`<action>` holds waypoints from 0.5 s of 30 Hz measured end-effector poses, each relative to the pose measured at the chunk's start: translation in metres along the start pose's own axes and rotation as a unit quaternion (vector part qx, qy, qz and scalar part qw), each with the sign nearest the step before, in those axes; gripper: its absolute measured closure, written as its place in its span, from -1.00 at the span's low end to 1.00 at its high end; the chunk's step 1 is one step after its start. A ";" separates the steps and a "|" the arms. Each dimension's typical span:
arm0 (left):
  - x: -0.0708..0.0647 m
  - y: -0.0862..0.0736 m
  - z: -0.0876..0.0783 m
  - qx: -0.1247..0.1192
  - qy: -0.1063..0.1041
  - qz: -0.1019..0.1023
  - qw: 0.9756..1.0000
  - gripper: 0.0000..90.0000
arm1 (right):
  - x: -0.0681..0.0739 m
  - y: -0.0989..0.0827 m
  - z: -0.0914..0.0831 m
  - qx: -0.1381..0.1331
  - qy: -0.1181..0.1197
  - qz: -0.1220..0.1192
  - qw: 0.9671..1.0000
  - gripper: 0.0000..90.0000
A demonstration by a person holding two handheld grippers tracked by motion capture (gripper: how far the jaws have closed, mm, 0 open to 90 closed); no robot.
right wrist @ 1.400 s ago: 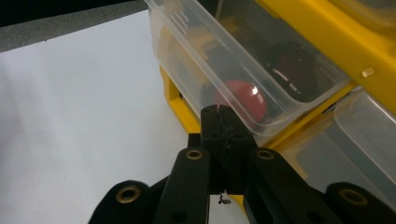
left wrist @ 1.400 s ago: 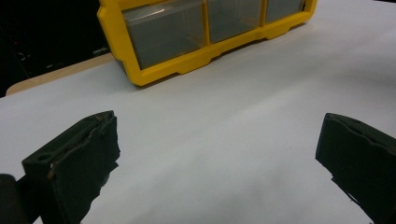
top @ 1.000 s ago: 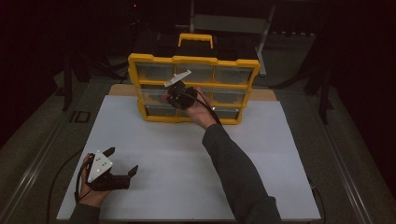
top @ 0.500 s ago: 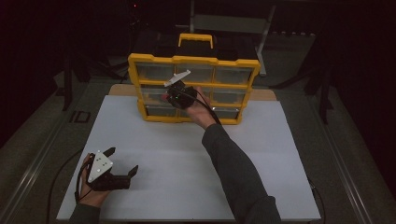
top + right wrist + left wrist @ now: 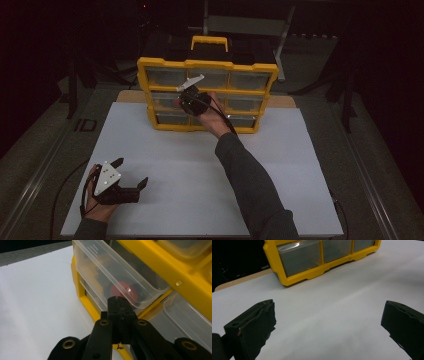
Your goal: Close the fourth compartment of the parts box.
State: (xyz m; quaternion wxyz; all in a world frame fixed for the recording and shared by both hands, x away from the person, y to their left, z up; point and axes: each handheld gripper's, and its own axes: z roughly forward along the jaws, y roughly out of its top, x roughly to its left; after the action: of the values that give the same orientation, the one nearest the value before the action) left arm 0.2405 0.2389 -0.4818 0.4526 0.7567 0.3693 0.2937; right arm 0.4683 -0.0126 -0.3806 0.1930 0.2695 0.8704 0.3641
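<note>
Something red and round (image 5: 124, 291) sat inside a clear drawer (image 5: 110, 270) of the yellow drawer box (image 5: 207, 65), too blurry to name. The right gripper (image 5: 119, 301) was squeezed shut, empty, touching that drawer. The left gripper (image 5: 130, 172) stood wide, well away from the box.

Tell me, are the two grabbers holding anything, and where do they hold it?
The right gripper is shut at the front edge of a clear drawer in the yellow organizer; whether it pinches that edge cannot be told. The left gripper is open, holding nothing.
</note>
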 end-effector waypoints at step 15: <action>0.000 0.000 0.000 0.000 0.000 -0.001 1.000 -1.00 | -0.005 0.000 0.004 -0.008 -0.021 0.019 1.000 1.00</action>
State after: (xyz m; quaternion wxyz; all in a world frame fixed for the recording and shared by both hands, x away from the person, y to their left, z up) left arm 0.2403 0.2389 -0.4816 0.4530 0.7560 0.3701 0.2938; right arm 0.4744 -0.0128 -0.3824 0.2065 0.2917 0.8582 0.3684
